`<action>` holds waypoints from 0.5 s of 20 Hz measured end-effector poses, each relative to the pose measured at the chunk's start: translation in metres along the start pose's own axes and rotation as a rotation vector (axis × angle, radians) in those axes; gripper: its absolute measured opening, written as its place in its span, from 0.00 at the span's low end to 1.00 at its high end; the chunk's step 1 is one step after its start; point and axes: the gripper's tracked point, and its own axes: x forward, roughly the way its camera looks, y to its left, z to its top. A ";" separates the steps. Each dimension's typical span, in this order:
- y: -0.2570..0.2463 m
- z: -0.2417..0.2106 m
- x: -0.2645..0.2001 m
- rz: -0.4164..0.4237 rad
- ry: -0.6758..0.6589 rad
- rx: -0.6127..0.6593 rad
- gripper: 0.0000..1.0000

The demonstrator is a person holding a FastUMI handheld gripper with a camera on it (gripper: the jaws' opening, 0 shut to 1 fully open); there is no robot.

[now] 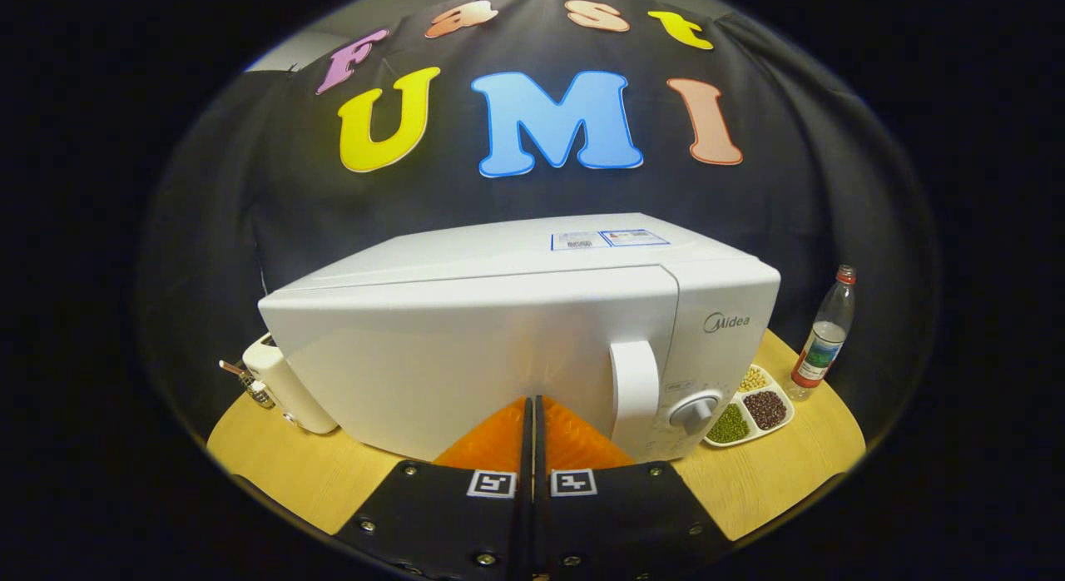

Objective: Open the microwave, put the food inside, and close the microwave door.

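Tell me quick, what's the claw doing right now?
Claw: closed, holding nothing, fingers pressed together just in front of the shut microwave door.

You have the microwave [499, 331] at the centre of the frame, standing on the table [774, 481], door closed. Its door handle [634, 389] sits right of centre, with the control knob [695, 410] just right of and below it. The fingers [532, 423] stand pressed together at bottom centre, tips right at the door front, left of the handle. At lower right, a divided dish [749, 414] of beans lies on the table just beside the microwave's right corner. A bottle [824, 335] stands upright further right, beyond the dish. At middle left, a small appliance [283, 381] stands against the microwave's left side.
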 end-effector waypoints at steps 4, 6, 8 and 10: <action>0.002 0.019 -0.041 -0.024 -0.069 0.002 0.01; 0.007 0.025 -0.064 -0.029 -0.097 0.008 0.01; 0.011 0.030 -0.089 -0.032 -0.127 0.015 0.01; 0.012 0.038 -0.113 -0.043 -0.163 0.022 0.01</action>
